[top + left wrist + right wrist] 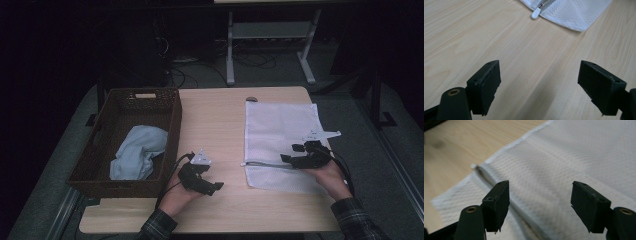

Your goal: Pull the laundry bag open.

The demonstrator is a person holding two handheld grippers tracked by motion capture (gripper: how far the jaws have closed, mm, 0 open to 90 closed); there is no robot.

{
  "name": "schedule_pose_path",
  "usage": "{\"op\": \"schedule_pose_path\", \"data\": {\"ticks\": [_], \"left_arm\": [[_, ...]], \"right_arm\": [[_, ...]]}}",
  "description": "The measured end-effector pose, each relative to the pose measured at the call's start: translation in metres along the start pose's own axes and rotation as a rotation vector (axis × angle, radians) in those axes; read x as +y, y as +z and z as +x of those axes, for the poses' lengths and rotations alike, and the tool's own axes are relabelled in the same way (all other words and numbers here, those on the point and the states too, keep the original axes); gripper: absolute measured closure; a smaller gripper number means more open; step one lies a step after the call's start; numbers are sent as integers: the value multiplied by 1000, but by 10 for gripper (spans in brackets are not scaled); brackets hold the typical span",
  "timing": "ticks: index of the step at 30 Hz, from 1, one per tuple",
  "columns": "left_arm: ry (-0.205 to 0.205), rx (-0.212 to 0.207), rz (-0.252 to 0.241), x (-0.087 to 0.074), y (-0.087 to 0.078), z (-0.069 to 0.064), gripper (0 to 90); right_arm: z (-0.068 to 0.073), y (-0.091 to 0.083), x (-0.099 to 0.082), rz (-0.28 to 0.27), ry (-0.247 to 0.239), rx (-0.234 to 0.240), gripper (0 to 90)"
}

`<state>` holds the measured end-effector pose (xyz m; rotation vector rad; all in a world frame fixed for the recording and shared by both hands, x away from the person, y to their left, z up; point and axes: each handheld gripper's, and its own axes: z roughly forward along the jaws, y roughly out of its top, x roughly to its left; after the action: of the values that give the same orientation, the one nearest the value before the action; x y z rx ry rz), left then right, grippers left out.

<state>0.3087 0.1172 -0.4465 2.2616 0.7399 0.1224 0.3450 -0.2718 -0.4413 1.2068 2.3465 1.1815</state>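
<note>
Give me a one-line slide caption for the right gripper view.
Right claw, jaws open and empty, above the white mesh zippered laundry bag lying flat on the light wooden table.

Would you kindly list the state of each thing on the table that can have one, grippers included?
White mesh zip bag: lying flat on the table, zipper apparently closed with its white pull at the end.
Brown woven basket: upright, open-topped, holding cloth.
Light blue cloth: crumpled inside the basket.
Left gripper: open, nothing between its jaws, above bare wood.
Right gripper: open, over the bag, holding nothing.
</note>
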Motion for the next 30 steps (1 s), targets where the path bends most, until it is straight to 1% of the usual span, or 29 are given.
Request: {"op": "schedule_pose_path", "data": {"ticks": [2,4,5,7,9,11,16,21,23,26,30], "left_arm": [[1,1,13,1,0,1,183],[-1,-1,19,1,-1,1,182],[-4,-3,24,2,-1,2,182],[-2,-2,28,3,-1,2,183],[-2,-1,32,5,-2,2,182],[-2,3,33,7,-3,2,182],[-5,6,41,11,-6,2,183],[-8,7,51,15,-7,0,183],[-7,9,55,17,-8,0,183],[-9,13,52,20,-11,-1,185],[-8,20,56,24,-15,0,187]], "right_arm": [[7,-3,-1,-15,-6,15,312],[13,-3,-2,-16,-13,30,311],[16,-4,-2,-16,-24,36,310],[23,-5,-4,-7,-33,56,303],[29,-7,-7,-17,-49,67,304],[34,-8,-10,-13,-44,94,304],[46,-10,-18,-4,-67,124,292],[54,-10,-26,4,-85,133,259],[57,-10,-29,-5,-92,133,237],[60,-12,-33,-12,-90,134,215],[61,-13,-37,-8,-92,131,188]]}}
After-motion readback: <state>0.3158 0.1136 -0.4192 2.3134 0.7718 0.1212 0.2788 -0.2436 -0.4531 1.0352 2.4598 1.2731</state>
